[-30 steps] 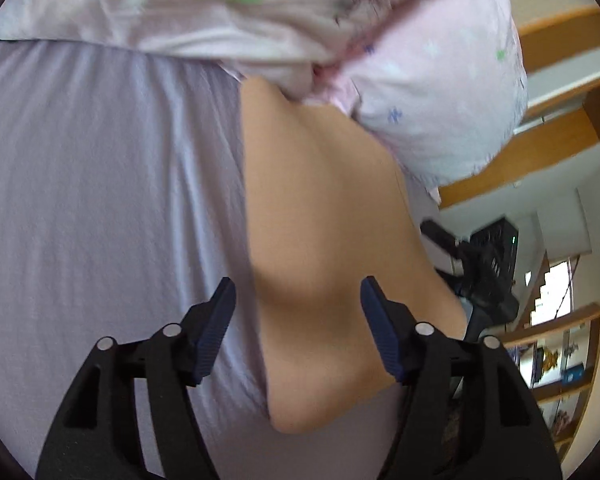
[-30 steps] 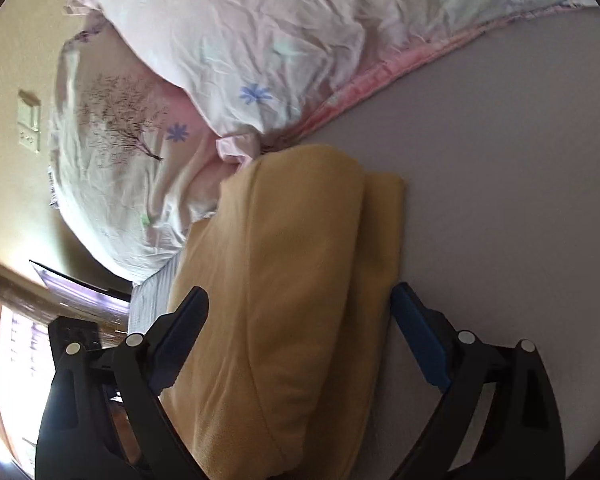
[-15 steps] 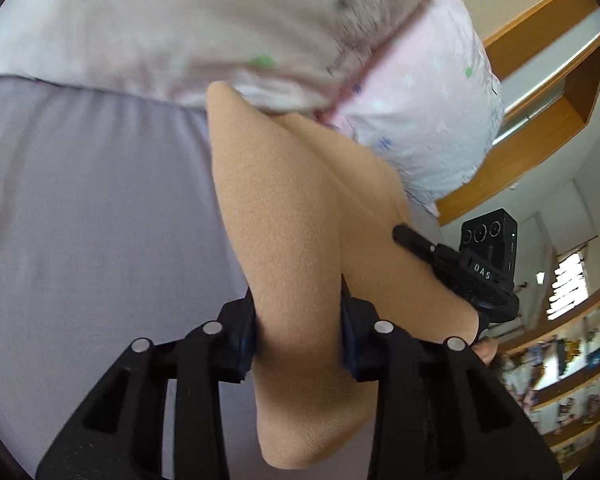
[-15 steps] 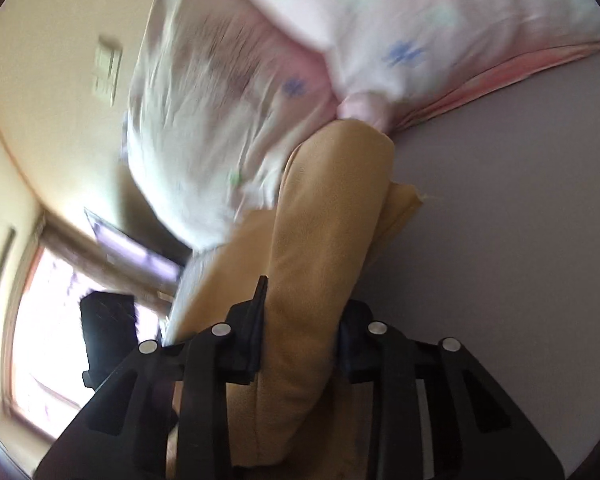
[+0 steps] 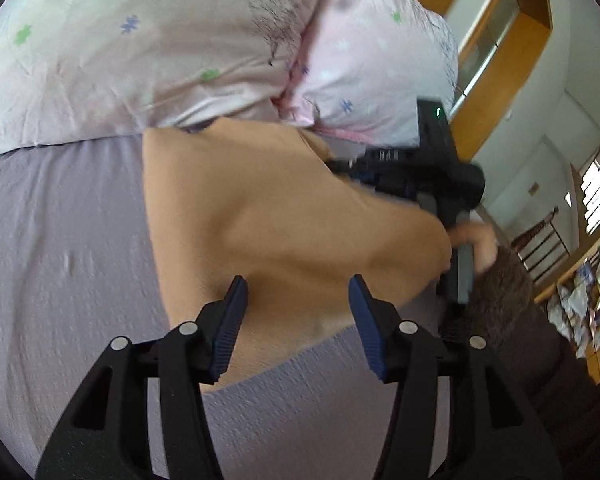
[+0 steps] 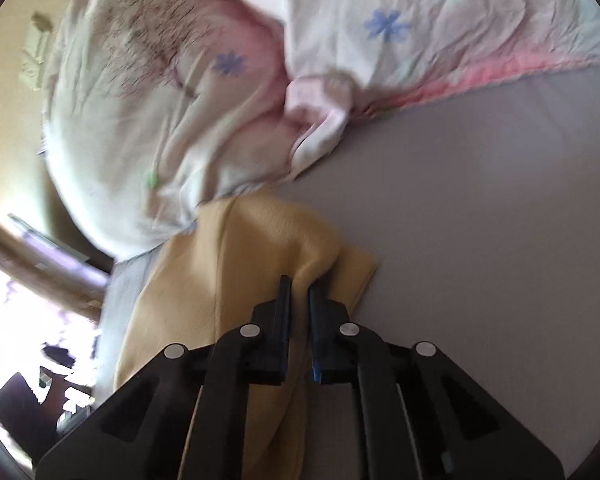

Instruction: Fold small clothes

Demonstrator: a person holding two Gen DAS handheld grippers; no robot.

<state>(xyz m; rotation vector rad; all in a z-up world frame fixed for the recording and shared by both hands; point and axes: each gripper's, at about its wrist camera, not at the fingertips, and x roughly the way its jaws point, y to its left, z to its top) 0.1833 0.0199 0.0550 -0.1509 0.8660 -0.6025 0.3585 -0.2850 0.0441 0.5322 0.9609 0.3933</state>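
A tan-yellow folded garment (image 5: 268,216) lies on the lilac bed sheet (image 5: 60,264), its far end against the pillows. My left gripper (image 5: 298,296) is open, its fingers astride the garment's near edge without pinching it. My right gripper (image 6: 298,284) is shut on a fold of the garment (image 6: 236,264) near its corner. The right gripper also shows in the left wrist view (image 5: 412,168), at the garment's far side, with the hand behind it.
Two pink-and-white flowered pillows (image 5: 148,48) lie along the head of the bed, also in the right wrist view (image 6: 164,92). A brown fuzzy sleeve (image 5: 512,300) is at the right. Wooden shelves (image 5: 500,40) and a window stand beyond the bed.
My left gripper was open, shut on the garment half a second ago, and has now opened and let it go. My right gripper closed on the garment and still holds it.
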